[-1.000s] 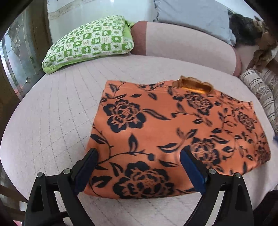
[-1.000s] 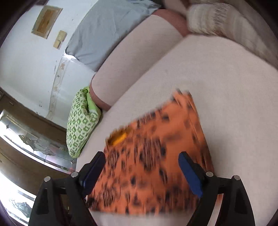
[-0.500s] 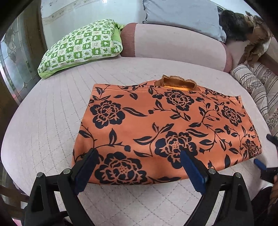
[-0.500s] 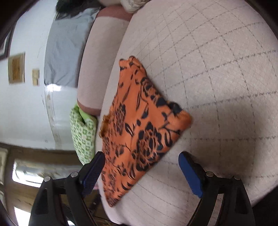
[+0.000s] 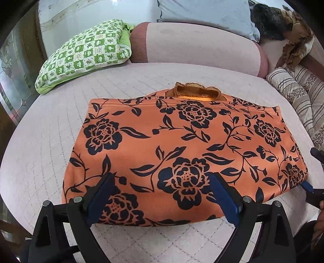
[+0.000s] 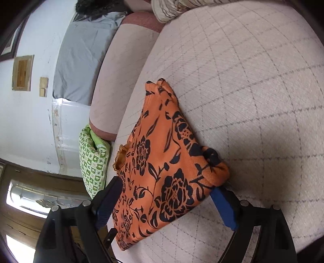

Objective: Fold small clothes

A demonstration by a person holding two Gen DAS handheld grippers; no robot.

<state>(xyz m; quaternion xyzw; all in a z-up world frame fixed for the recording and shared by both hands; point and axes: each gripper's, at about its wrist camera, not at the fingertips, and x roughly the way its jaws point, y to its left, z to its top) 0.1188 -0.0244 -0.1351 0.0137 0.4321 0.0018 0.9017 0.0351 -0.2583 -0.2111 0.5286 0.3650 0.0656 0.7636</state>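
Observation:
An orange garment with black flowers (image 5: 182, 145) lies folded flat on the pale quilted bed; its ruffled collar (image 5: 194, 91) pokes out at the far edge. My left gripper (image 5: 162, 194) is open, hovering over the garment's near edge. My right gripper (image 6: 168, 200) is open at the garment's near right corner (image 6: 214, 170), one finger under the corner, the other above the fabric. Its blue tip also shows in the left wrist view (image 5: 306, 185) at the garment's right edge.
A green checked pillow (image 5: 85, 54) lies at the far left. A pink bolster (image 5: 202, 46) and grey pillow (image 5: 204, 14) line the back. A striped blanket (image 5: 297, 95) sits at the right. The bed edge runs close in front.
My left gripper moved forward over the garment's near edge. My right gripper closed in on the right corner, which now sits between its fingers.

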